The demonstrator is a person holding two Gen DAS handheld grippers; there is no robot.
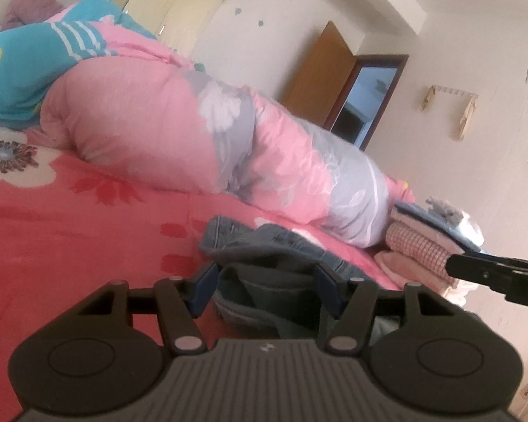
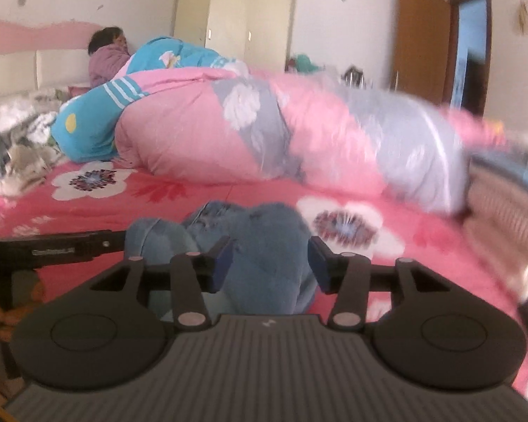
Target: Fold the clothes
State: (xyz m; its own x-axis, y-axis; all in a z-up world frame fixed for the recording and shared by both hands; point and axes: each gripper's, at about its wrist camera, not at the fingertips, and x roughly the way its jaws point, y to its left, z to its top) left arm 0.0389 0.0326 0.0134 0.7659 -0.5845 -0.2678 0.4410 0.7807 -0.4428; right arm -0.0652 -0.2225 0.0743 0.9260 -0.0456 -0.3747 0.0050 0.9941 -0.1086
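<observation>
Right wrist view. Item: jeans (image 2: pixel 250 232), blue denim, bunched in a soft heap on the bed (image 2: pixel 88 211), directly ahead of both tools.

Handling, judged: moderately heavy for clothing, limp yet thick; seams and waistband stiffer than the legs; not slippery, not fragile. Layers likely to drag and bunch when lifted. Best taken at a hem or the waistband edge, where one doubled layer fits between the pads; a pinch in the middle of the heap would gather several folds at once.

Right hand-held gripper (image 2: pixel 269 263): released, jaws apart, denim lying between the blue pads without being pinched. The picture is motion-blurred at its right edge.

Left hand-held gripper (image 1: pixel 265 288): jaws likewise spread, a dark grey-blue fold of the garment between them; no pad is seen pressing on it.

Surface: bed sheet, pink with large white and red flowers, soft and yielding, so little firm backing for creasing.

Surroundings: rolled pink-and-grey quilt (image 1: pixel 179 133) just beyond the jeans; stack of folded clothes (image 1: pixel 429 242) at the quilt's end; turquoise blanket (image 2: pixel 88 133) further back; a person (image 2: pixel 107 56) lying near the headboard; cream wardrobe (image 2: pixel 236 17); brown door (image 2: pixel 422 35), open.
</observation>
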